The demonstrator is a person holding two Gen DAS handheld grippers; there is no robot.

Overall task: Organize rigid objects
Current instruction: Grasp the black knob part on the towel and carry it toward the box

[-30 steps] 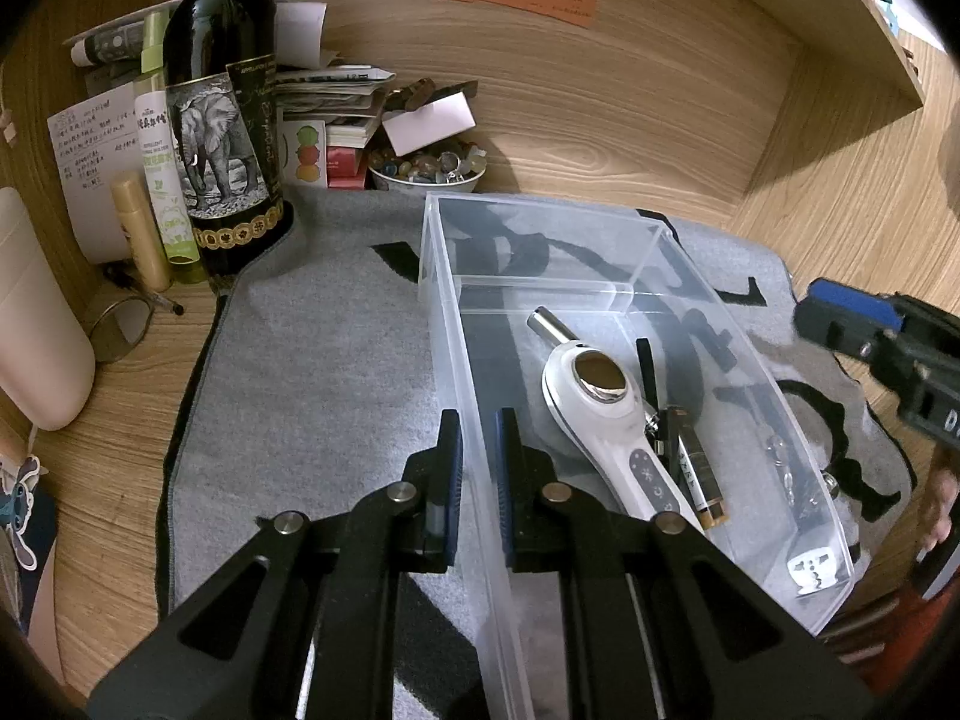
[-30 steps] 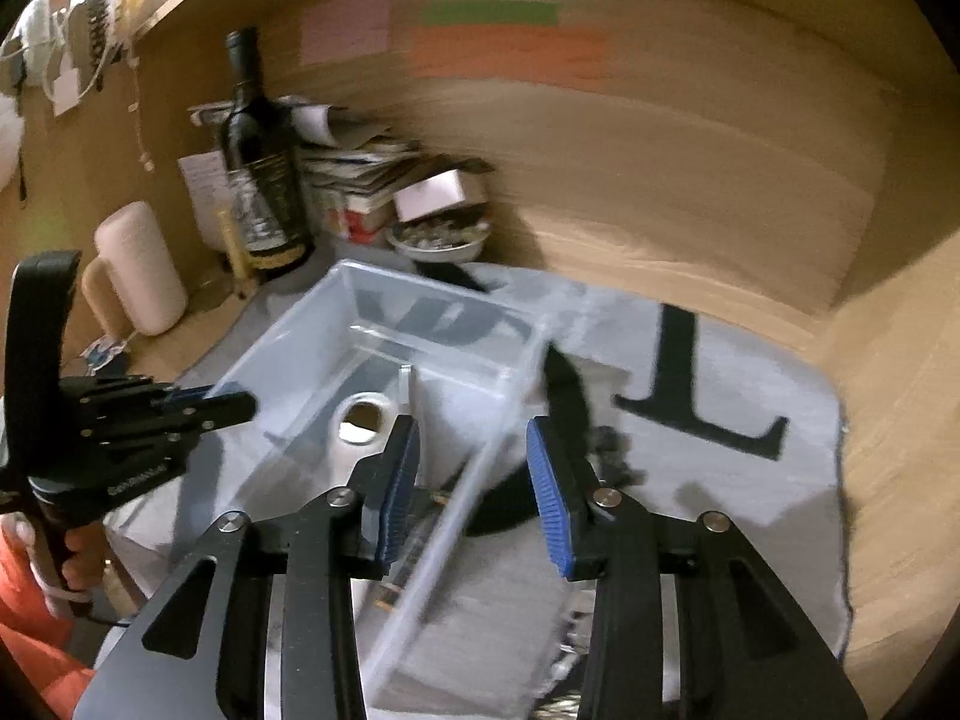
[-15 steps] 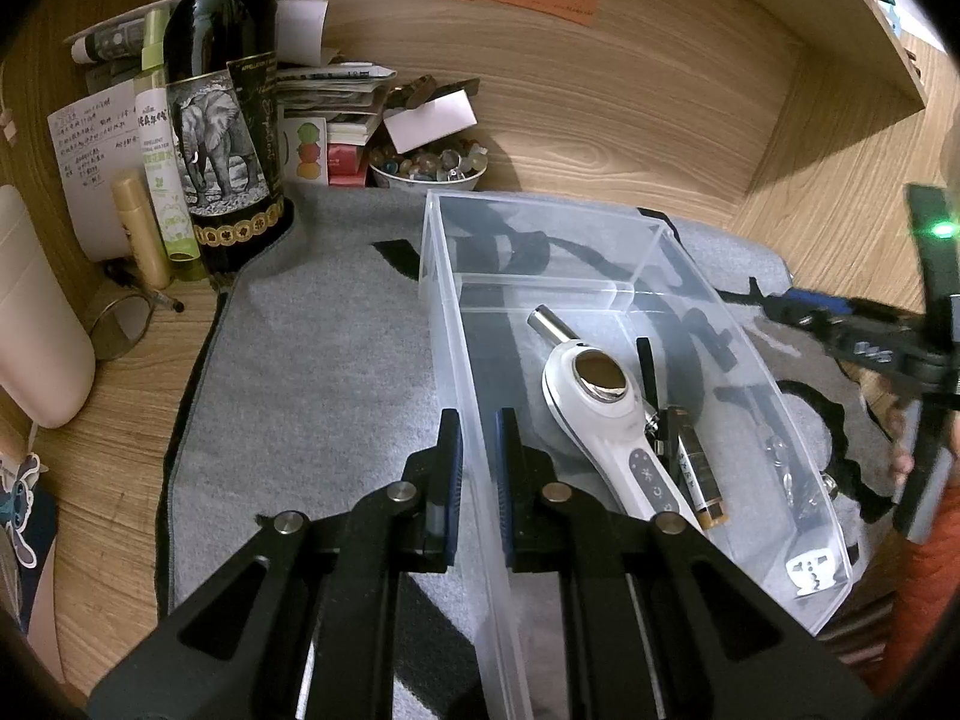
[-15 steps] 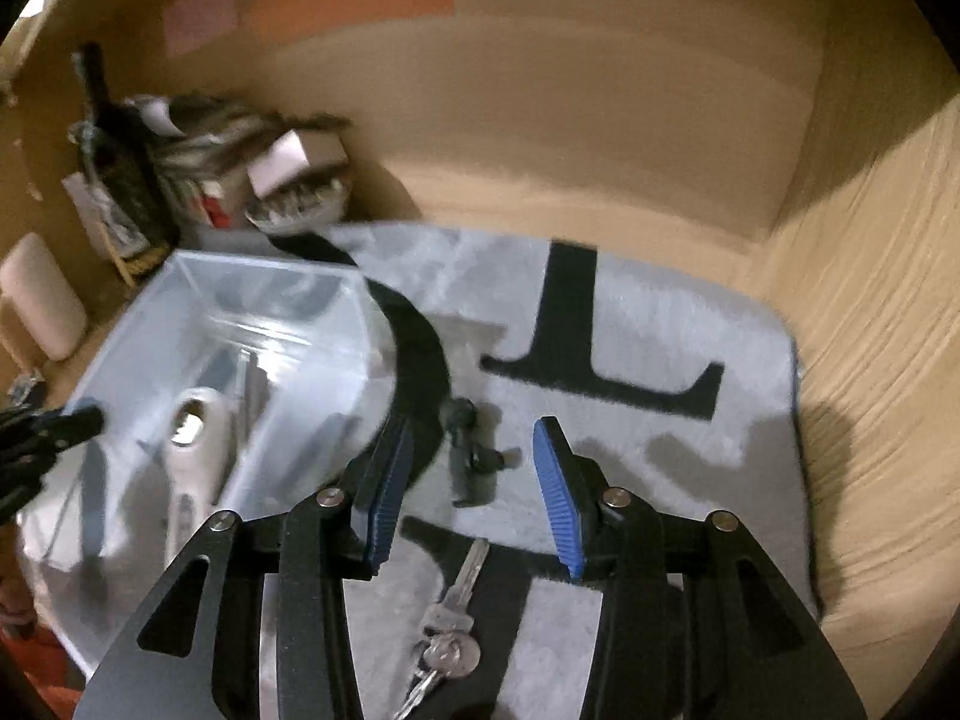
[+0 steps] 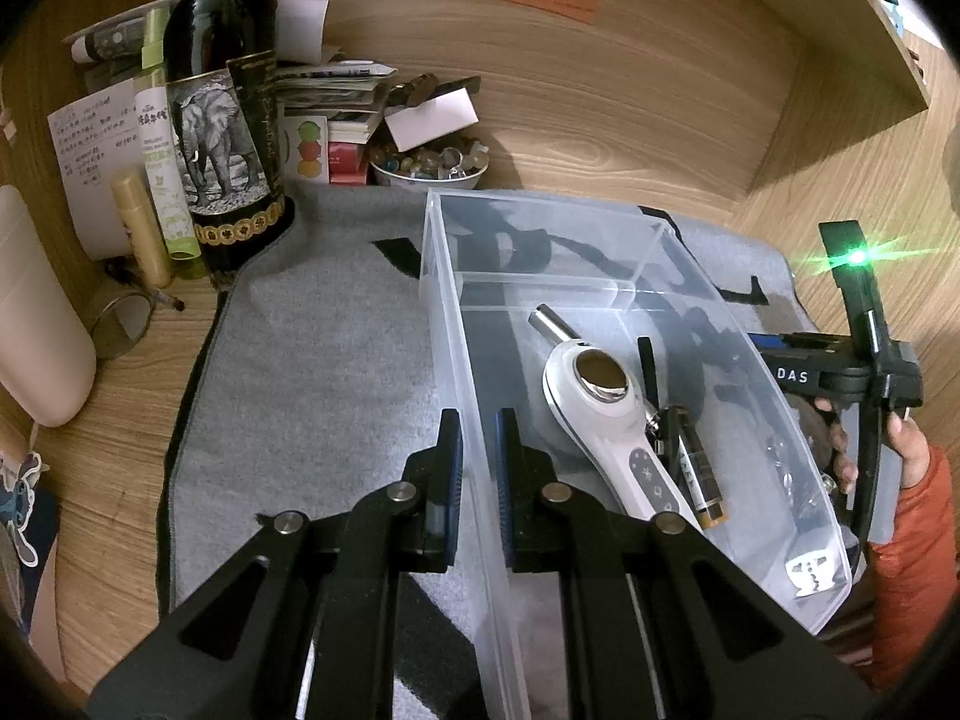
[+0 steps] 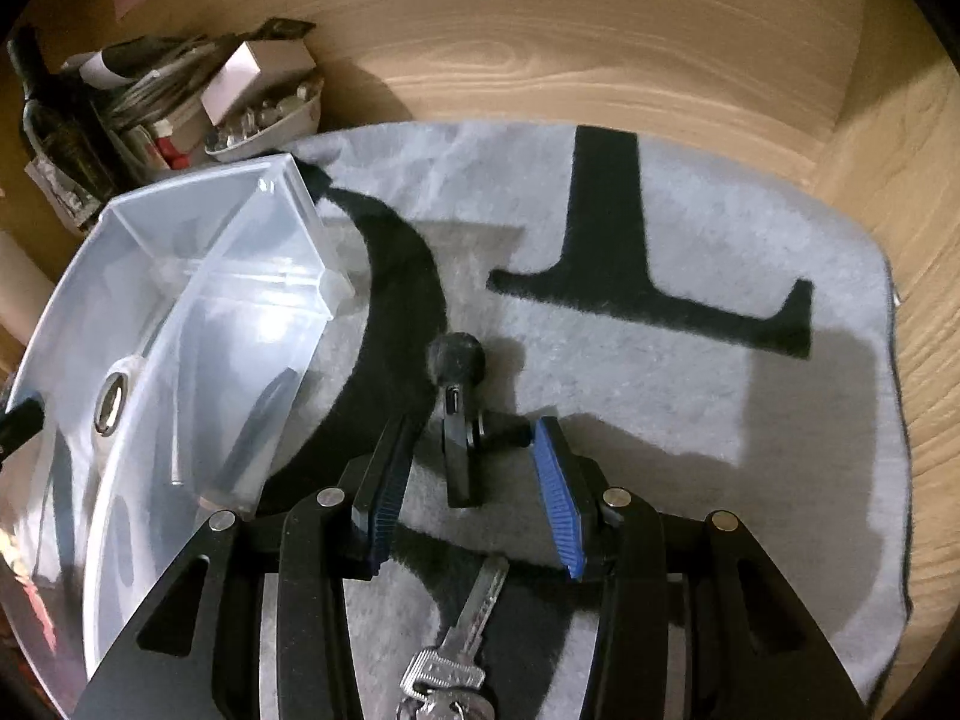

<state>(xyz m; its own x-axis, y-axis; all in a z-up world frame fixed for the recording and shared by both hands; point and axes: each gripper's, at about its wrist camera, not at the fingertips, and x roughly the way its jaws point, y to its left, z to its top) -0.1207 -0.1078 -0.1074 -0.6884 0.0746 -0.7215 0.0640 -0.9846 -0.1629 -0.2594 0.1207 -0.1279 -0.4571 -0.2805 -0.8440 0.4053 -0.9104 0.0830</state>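
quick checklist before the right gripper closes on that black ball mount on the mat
1. Right gripper open: ok, the jaws stand wide apart.
2. Black ball mount between the jaws: ok, its body lies in the gap and its ball end points away.
3. Side knob clear of the right pad: cannot tell, it sits very near.
4. Keys out of the grasp: ok, they lie nearer the camera, behind the pads.
5. Left gripper steadying the clear bin: ok, shut on its near wall.
6. Room in the bin: ok, the back compartment is bare.

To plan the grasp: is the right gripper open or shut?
Open: the right gripper straddles the black ball-head mount without touching it.
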